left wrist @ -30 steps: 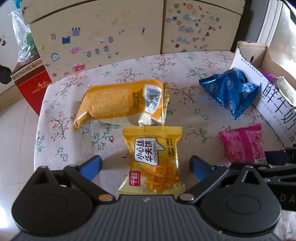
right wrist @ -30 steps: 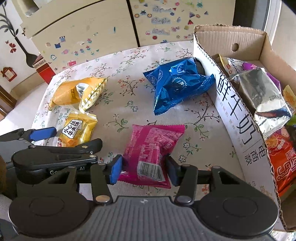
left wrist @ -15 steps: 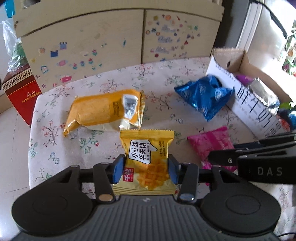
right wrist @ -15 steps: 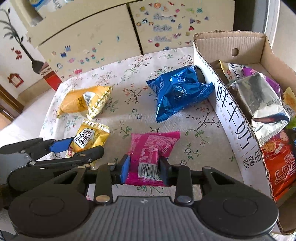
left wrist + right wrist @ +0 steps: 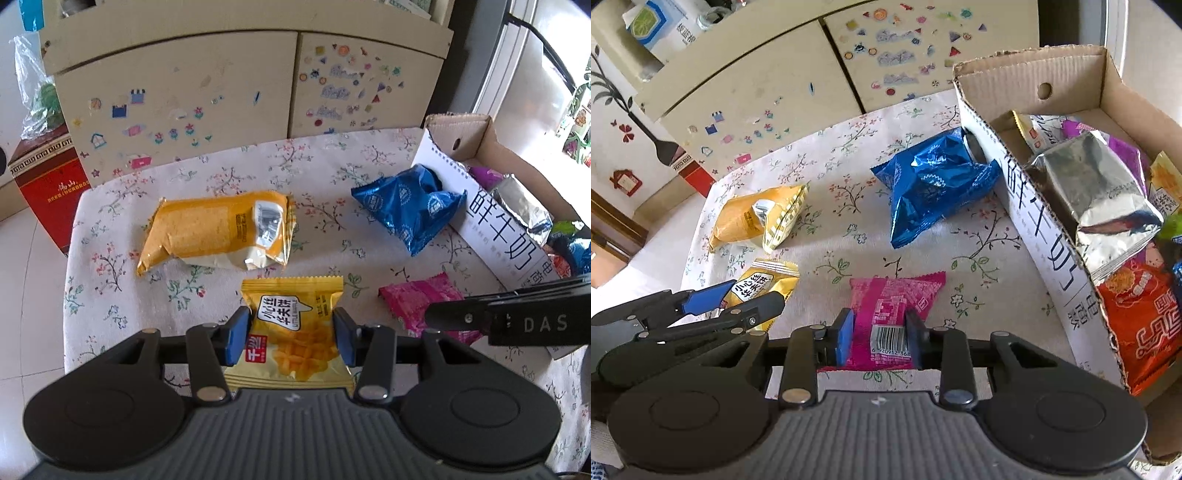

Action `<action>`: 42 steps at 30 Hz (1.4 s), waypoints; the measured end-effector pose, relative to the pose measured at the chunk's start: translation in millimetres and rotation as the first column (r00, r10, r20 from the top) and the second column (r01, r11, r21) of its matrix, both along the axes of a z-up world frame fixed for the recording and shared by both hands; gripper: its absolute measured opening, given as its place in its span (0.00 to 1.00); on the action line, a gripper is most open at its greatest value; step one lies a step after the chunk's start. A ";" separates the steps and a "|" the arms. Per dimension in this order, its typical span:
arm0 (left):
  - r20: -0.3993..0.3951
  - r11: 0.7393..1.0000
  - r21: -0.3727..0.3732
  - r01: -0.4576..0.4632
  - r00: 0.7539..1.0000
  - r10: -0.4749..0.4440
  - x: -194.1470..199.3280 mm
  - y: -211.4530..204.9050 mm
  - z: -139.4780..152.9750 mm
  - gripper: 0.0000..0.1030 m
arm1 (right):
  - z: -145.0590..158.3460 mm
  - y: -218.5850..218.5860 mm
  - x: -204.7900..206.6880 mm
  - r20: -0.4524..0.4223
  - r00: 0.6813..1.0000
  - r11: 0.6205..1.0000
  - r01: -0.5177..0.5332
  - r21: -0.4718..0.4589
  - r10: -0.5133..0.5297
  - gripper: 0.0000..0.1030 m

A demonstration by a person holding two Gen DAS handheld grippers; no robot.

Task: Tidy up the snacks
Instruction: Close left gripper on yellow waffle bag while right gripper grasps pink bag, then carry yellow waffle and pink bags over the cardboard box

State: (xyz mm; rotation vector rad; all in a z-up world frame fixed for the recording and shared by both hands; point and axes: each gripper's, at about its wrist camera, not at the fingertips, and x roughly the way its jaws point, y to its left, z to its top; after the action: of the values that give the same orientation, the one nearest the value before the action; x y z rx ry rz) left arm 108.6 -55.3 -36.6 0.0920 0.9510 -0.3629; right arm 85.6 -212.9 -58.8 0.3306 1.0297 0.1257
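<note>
Both jaws are clamped on packets, the left gripper [image 5: 291, 334] on the waffle packet [image 5: 293, 328], the right gripper [image 5: 879, 334] on the pink packet [image 5: 892, 317], and the cardboard box [image 5: 1045, 236] lies to the right, nearer the right gripper.

A table [image 5: 122, 280] is covered by a floral cloth [image 5: 849, 229]. On it are laid an orange bag [image 5: 218, 229], a blue bag [image 5: 406, 206], a waffle pack [image 5: 291, 332], a pink pack [image 5: 890, 314] and a cardboard box [image 5: 1034, 221].
</note>
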 end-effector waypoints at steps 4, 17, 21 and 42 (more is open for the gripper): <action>-0.038 1.000 0.013 0.003 0.999 -0.003 2.4 -0.8 -10.6 0.47 | -7.2 4.5 2.6 -0.017 1.000 0.999 0.016 -0.032 -0.017 0.60; 0.033 0.997 0.071 0.040 0.999 -0.042 -0.4 -9.2 -13.1 0.43 | -4.3 19.1 3.6 0.030 0.999 0.987 -0.035 -0.154 0.040 0.44; 0.082 0.998 0.037 0.046 0.995 -0.049 -4.4 -11.7 5.0 0.43 | 16.4 12.0 -0.7 0.091 0.995 0.988 -0.027 -0.151 0.041 0.44; 0.188 0.996 -0.077 0.036 0.982 -0.021 -3.6 -28.6 53.5 0.44 | 76.7 -34.1 -22.4 0.266 0.963 0.995 0.066 -0.069 -0.045 0.44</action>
State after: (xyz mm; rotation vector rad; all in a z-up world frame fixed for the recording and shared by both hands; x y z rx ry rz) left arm 105.1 -83.9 16.9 0.0656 0.7492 -0.4105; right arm 63.1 -247.0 17.9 0.2637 0.7575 0.0767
